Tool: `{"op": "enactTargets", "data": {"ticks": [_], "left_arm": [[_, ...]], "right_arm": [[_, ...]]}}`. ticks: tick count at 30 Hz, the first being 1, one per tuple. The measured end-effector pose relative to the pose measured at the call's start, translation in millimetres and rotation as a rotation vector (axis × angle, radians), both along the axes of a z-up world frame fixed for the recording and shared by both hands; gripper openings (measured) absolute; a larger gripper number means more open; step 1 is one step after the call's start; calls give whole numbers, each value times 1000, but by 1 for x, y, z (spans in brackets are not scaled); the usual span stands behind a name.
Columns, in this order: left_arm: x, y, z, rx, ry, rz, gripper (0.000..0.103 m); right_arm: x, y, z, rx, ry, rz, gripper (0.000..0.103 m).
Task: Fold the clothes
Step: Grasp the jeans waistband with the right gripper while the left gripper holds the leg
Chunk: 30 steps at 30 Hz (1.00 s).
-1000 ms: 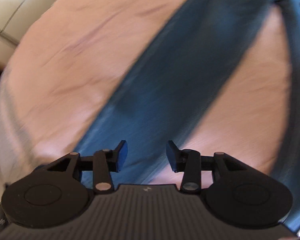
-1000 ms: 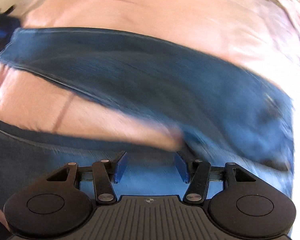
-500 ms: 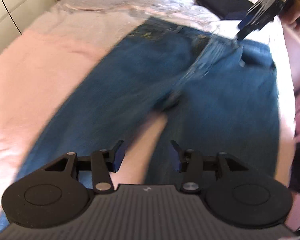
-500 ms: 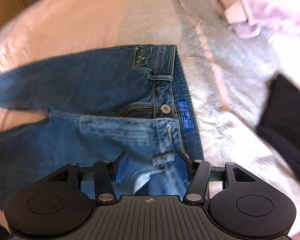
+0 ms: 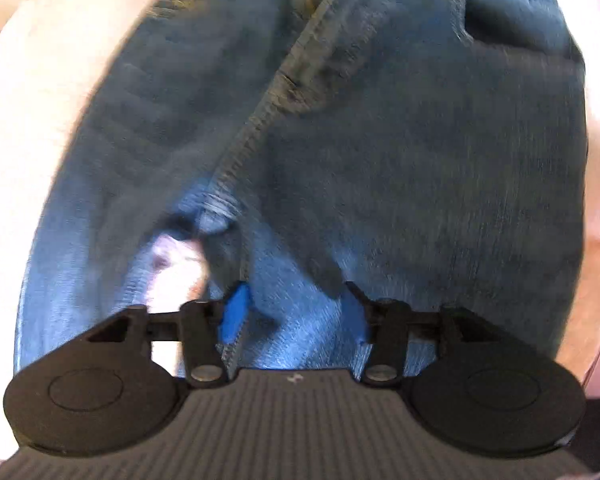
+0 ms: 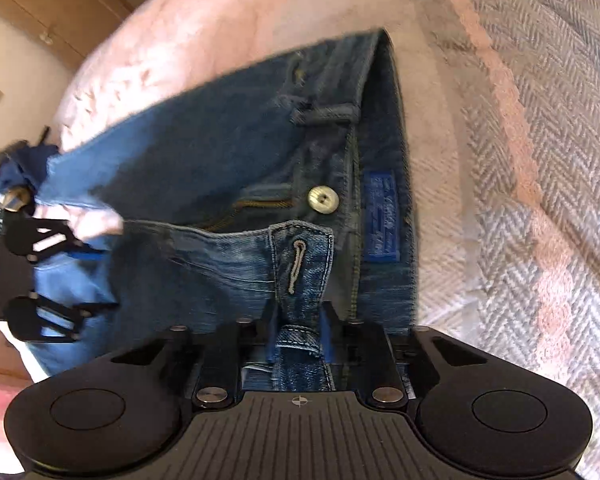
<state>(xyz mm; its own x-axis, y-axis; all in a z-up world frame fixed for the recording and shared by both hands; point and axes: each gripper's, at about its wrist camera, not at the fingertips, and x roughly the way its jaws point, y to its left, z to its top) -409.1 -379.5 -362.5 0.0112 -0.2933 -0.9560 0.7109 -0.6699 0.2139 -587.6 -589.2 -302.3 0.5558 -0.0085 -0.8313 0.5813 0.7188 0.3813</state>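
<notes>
A pair of blue jeans [image 6: 228, 184] lies spread on a bed with a pink cover [image 6: 204, 36], the waistband toward a grey-and-white herringbone blanket [image 6: 540, 152] with pink stripes. The fly is undone: a pale metal button [image 6: 322, 199] sits on one side of the waistband, the buttonhole flap [image 6: 300, 256] on the other, and a blue label [image 6: 381, 216] shows on the inside of the waistband.

The right gripper [image 6: 299, 338] is clenched on the jeans, its blue-padded fingers pressed against both sides of the waistband just below the buttonhole, beside a belt loop.

The left gripper [image 5: 292, 312] hovers close over the crotch of the jeans with its fingers spread apart and nothing between them; denim fills the gap beneath, and a stitched seam [image 5: 256, 128] runs away from the left finger up toward the fly. A patch of pink bed shows through where the legs part (this view is blurred, so whether the fingertips touch the cloth cannot be told). From the right wrist view the left gripper [image 6: 80, 276] appears at the far left edge, over the lighter denim of the near leg.
</notes>
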Motion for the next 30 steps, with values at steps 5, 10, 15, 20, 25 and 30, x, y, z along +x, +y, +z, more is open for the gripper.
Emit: {"op": "enactTargets", "data": {"ticks": [5,10,15,20,25,30], "left_arm": [[3,-9,28,-87,68,106,42],[-12,-20,5,-52,59,93,42],[-29,-18,-1,-74,80,46,47],[-41,-34,-10,-86,101,65,47],[-50,-48,-24,-73,82,51,49],[-53,-56,-22,-74,84,45,48]], "right_arm": [[3,-15,-1,18,-36,4,17],[17,-35,-22,24,-2,-1,22],[16,-38,-22,11,-5,21,49],[15,-56,-26,43,-104,46,49],[33,-71,-56,53,-128,141,49],[25,-76,-54,134,-153,52,4]]}}
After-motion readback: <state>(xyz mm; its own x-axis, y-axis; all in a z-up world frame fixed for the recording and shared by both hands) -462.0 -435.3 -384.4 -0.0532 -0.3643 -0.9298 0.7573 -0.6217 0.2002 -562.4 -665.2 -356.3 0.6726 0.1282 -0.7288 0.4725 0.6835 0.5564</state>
